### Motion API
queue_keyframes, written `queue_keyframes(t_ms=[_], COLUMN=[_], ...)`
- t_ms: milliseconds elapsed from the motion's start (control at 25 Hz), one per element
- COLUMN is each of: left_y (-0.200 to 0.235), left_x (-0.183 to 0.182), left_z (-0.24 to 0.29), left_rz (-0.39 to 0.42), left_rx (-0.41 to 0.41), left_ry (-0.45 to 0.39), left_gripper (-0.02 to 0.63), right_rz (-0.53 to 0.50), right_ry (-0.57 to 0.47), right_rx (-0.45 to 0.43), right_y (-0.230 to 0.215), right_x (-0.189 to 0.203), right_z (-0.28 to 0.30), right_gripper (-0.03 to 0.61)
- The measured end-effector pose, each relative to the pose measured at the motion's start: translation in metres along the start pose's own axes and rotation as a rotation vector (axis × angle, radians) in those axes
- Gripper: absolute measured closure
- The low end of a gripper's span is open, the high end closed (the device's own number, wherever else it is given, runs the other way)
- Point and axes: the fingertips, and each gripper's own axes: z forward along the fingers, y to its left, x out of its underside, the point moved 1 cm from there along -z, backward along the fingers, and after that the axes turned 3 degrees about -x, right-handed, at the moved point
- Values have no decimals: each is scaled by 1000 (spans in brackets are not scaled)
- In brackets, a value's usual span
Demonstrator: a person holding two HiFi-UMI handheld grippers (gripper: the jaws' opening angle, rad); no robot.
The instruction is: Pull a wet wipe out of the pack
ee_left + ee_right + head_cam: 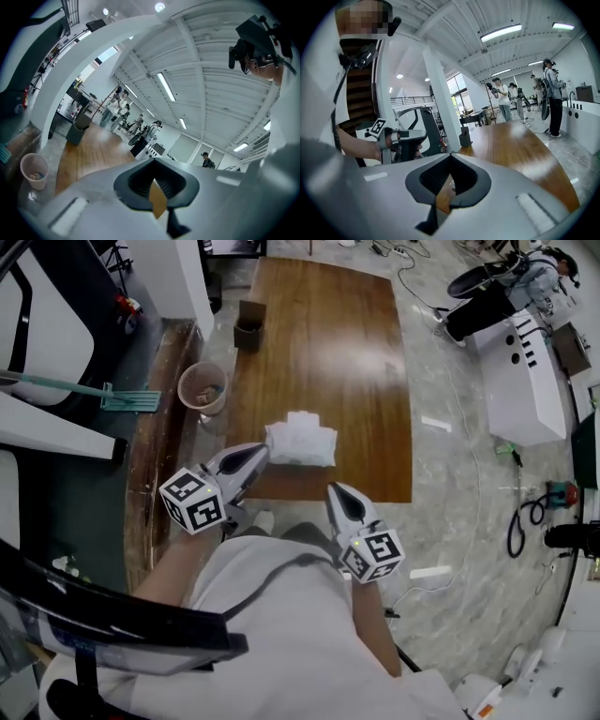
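white soft wet-wipe pack [300,444] is noted mid-frame, long axis left-right; left gripper [253,457], closed and empty, is held just beside its left end; right gripper [337,495], also closed, lower right.

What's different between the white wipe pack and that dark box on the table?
The wet wipe pack is white, soft-looking and lies flat. The dark box is brown, stiff-looking and stands upright. The pack sits close to the table's near edge, while the box stands at the far left corner. Both rest on the wooden table.
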Motion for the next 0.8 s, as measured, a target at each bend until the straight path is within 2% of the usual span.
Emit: queue_keyframes(t_ms=[160, 400, 640, 800], left_y=[5, 8, 10, 17], left_x=[2, 9, -6, -12], left_z=[-4, 6, 30, 41], left_rz=[-25, 73, 130, 108], left_rx=[-13, -86, -175, -247], left_ry=[-8, 30, -4, -44], left_gripper=[612, 612, 611, 612], right_rz=[-42, -89, -138, -170], right_ry=[21, 64, 81, 82], right_rx=[-9, -49, -137, -192], right_y=[0, -10, -35, -49], right_x=[3, 4, -21, -38], right_z=[9, 27, 46, 58], right_gripper=[569, 569, 569, 571])
